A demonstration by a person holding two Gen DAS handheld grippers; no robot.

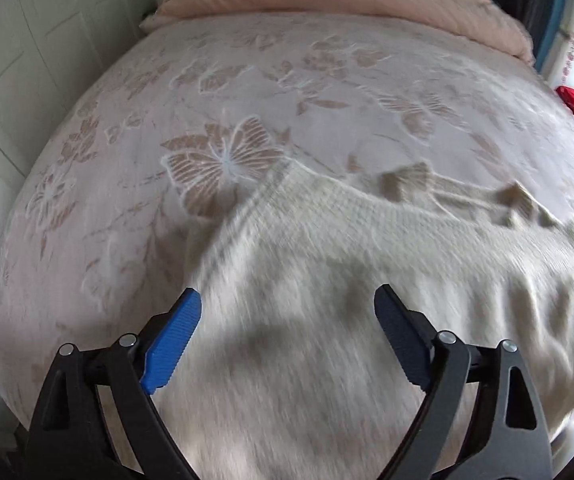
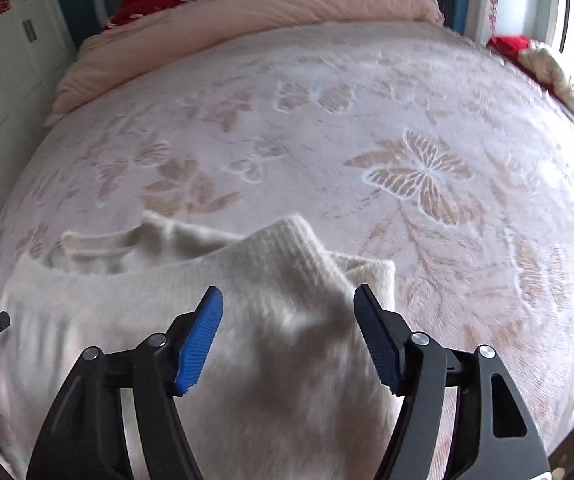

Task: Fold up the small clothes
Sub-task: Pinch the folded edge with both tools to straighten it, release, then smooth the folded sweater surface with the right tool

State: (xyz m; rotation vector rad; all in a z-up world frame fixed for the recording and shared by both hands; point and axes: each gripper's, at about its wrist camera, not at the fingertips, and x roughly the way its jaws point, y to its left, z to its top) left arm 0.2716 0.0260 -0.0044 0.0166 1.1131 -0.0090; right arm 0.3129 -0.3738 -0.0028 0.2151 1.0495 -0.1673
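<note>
Sweater (image 2: 271, 304), cream knit, is lying on the bed (image 2: 327, 128), looking soft, light and floppy. Both the left gripper (image 1: 287, 300) and right gripper (image 2: 287, 300) are hovering over it, jaws spread, holding nothing; ribbed edges probably offer the firmest hold.

One sweater (image 2: 247, 320), one bed (image 2: 327, 100), two tongs (image 1: 287, 304) (image 2: 287, 300).

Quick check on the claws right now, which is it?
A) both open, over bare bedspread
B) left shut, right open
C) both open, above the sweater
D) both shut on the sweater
C: the left claw and the right claw each show a wide gap between their blue pads, with the cream knit sweater lying below, ungripped, on the butterfly-patterned bedspread.
</note>
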